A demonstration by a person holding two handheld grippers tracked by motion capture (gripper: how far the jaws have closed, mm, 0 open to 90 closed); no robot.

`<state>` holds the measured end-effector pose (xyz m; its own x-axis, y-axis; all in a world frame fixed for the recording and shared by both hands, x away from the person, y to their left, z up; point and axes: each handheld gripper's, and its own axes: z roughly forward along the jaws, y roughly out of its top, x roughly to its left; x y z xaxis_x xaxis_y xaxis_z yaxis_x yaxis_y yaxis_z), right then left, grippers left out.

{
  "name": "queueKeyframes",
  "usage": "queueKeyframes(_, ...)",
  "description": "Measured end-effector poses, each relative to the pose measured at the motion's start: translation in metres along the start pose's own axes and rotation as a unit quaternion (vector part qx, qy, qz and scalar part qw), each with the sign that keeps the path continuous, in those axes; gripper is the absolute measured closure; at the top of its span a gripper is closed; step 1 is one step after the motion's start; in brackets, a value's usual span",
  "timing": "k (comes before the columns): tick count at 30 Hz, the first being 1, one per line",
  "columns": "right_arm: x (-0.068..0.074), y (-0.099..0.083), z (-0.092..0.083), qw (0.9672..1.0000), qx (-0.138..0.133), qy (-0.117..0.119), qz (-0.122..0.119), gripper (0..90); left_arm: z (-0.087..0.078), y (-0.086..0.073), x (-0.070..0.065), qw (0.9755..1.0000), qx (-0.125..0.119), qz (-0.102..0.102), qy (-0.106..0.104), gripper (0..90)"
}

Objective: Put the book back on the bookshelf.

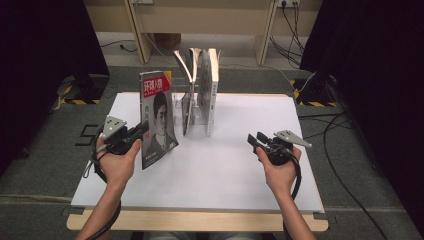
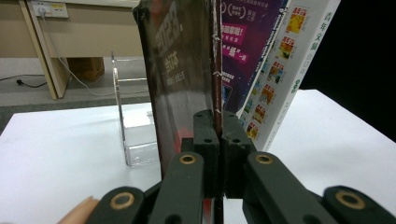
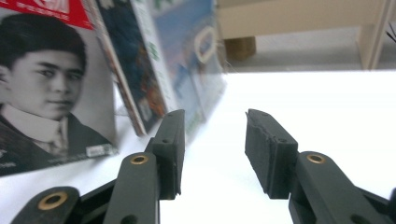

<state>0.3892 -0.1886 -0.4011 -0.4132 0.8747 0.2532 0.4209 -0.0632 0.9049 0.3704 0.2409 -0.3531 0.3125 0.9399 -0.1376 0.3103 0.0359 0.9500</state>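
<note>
A magazine (image 1: 159,107) with a red title bar and a portrait on its cover stands upright on the white table (image 1: 240,170), left of centre. My left gripper (image 1: 141,133) is shut on its near edge; in the left gripper view the pads (image 2: 208,135) pinch the dark magazine (image 2: 180,70) at its spine. To the right, my right gripper (image 1: 255,139) hovers low over the table with its jaws open and nothing between them. In the right gripper view the open right gripper (image 3: 214,128) faces the portrait magazine (image 3: 46,88).
A clear acrylic stand (image 1: 197,112) behind the held magazine carries several upright magazines (image 1: 206,85), fanned at the top. The stand (image 2: 135,121) and a white-spined magazine (image 2: 289,65) appear past the left jaws. Wooden table legs and cables lie beyond the far edge.
</note>
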Motion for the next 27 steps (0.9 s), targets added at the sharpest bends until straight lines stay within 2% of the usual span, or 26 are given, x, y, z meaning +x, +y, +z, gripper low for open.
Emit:
queueKeyframes(4, -0.014, -0.017, -0.007, 0.9997, 0.013, -0.016, 0.010, 59.3, -0.001, 0.001, 0.004, 1.0000, 0.001, -0.003, 0.001, 86.9)
queueKeyframes(8, -0.028, -0.036, -0.016, 0.9989, 0.021, -0.035, 0.023, 59.5, -0.001, 0.002, 0.006, 1.0000, 0.003, 0.004, 0.004, 86.9)
queueKeyframes(14, -0.042, -0.057, -0.025, 0.9973, 0.029, -0.052, 0.044, 59.8, 0.003, 0.005, 0.009, 1.0000, 0.004, 0.001, 0.005, 86.9)
queueKeyframes(18, -0.047, -0.063, -0.029, 0.9965, 0.034, -0.058, 0.048, 59.9, 0.002, 0.006, 0.012, 1.0000, 0.001, -0.004, 0.009, 87.0)
queueKeyframes(25, -0.049, -0.064, -0.031, 0.9962, 0.028, -0.063, 0.053, 59.9, -0.001, 0.008, 0.018, 0.9998, -0.002, -0.015, 0.009, 87.0)
queueKeyframes(27, -0.050, -0.065, -0.031, 0.9963, 0.027, -0.064, 0.049, 59.9, -0.002, 0.009, 0.019, 0.9999, -0.001, -0.012, 0.010, 87.0)
